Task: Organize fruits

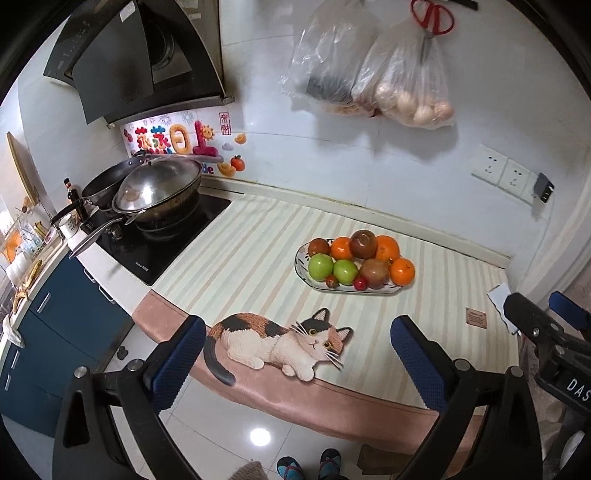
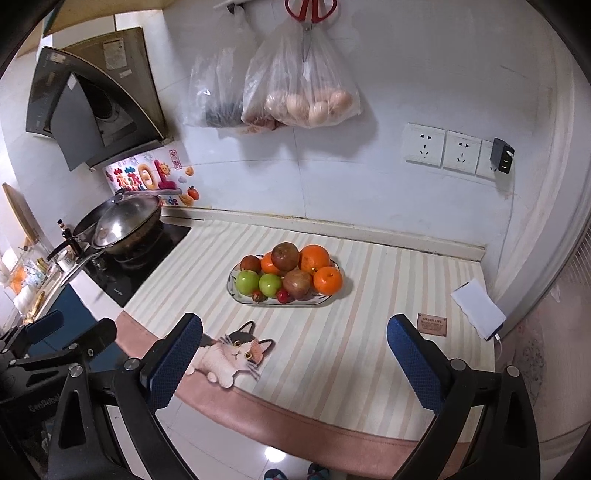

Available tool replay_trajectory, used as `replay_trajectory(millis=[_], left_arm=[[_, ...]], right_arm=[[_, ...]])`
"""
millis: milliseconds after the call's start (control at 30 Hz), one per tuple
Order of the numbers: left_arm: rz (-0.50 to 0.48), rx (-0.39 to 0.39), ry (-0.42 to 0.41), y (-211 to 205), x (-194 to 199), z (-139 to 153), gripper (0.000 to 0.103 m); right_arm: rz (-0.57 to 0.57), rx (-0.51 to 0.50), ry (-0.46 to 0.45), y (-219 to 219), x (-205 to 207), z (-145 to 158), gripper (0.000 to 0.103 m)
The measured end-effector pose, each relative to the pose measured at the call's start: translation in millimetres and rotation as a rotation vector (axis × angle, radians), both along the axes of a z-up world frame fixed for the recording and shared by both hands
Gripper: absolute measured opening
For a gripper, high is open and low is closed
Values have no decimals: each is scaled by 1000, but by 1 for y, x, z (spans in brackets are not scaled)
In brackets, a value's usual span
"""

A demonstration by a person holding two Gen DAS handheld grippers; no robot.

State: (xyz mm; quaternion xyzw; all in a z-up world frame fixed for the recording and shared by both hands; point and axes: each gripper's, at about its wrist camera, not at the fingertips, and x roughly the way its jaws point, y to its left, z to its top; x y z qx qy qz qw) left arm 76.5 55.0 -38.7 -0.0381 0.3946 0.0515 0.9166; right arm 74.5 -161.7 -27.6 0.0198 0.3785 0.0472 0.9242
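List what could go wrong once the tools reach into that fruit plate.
The fruit is heaped: the brown fruit sits on top of the oranges, so pulling a lower piece could send it rolling. The small red fruits lie at the plate rim, easy to knock off.

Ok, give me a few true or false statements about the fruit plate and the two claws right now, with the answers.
1. The plate holds two green apples. True.
2. The left claw grips an orange. False: it is open and empty, short of the plate.
3. The right claw is open. True.
4. The plate sits on the stove. False: it sits on the striped mat; the stove holds a wok.
5. Scissors hang on the wall above the bags. True.
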Motion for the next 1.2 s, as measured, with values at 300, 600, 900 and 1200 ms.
replay_trajectory(millis=[300, 600, 900, 1200], left_arm=[[13, 21, 36, 5, 39, -16, 103], [8, 22, 79, 2, 61, -32, 103], [-2, 11, 73, -2, 68, -30, 103], [-8, 3, 62, -4, 69, -26, 103]], right_arm=[[-12, -17, 47, 5, 48, -26, 102], [-8, -20, 75, 7, 71, -45, 102], [-7, -19, 77, 6, 74, -46, 102], [-18, -17, 68, 3, 75, -45, 102]])
